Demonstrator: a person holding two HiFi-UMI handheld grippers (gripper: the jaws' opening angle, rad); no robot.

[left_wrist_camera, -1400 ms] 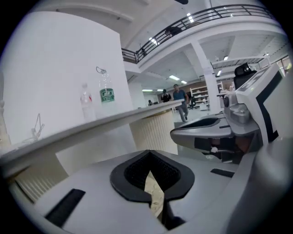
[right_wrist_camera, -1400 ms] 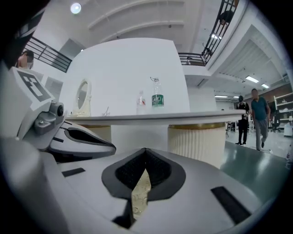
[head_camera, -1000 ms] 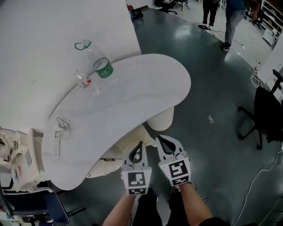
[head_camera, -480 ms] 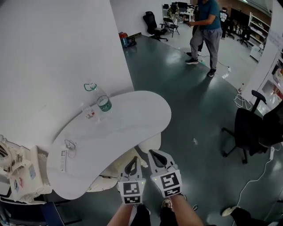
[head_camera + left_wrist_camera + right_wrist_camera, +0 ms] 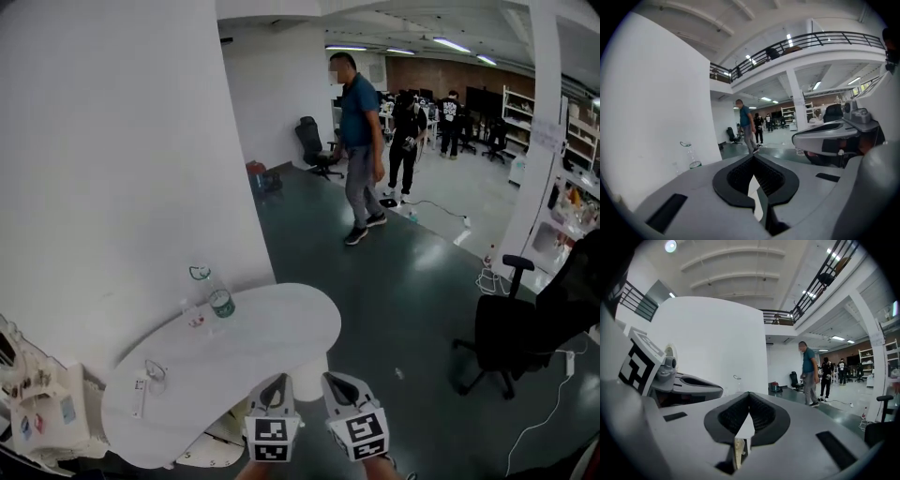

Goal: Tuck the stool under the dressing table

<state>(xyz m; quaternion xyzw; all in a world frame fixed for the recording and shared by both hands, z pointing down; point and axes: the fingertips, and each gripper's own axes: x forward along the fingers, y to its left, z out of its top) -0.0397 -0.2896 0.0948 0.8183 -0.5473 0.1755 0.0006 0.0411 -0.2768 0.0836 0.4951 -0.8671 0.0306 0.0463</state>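
**Both claws clenched and empty, stool under the desk**

A big open hall with a dark, glossy floor [image 5: 412,281] stretches away, bounded on the left by a tall white curved wall [image 5: 112,169]. Against the foot of that wall stands the white, kidney-shaped desk [image 5: 272,328]. The stool [image 5: 212,450] sits beneath the desk's near edge. Only a pale cream strip of it shows from the head view, with the rest hidden by the desk top.

On the desk, a clear plastic bottle [image 5: 214,292] with a green label stands upright near the wall. A slim white item [image 5: 141,394] lies toward the desk's left end.

The left claw [image 5: 277,381] and the right claw [image 5: 334,380] hang side by side at the bottom of the head view, close together and just in front of the desk's near edge. Neither touches the desk or the stool. In the left gripper view the left claw [image 5: 753,157] has its jaws pressed together with nothing between them. The right gripper view shows the right claw [image 5: 748,393] clenched in the same way, also empty.

Farther off, a person in a blue shirt [image 5: 359,141] walks across the floor. A black office chair [image 5: 511,337] stands at the right, well apart from the desk.
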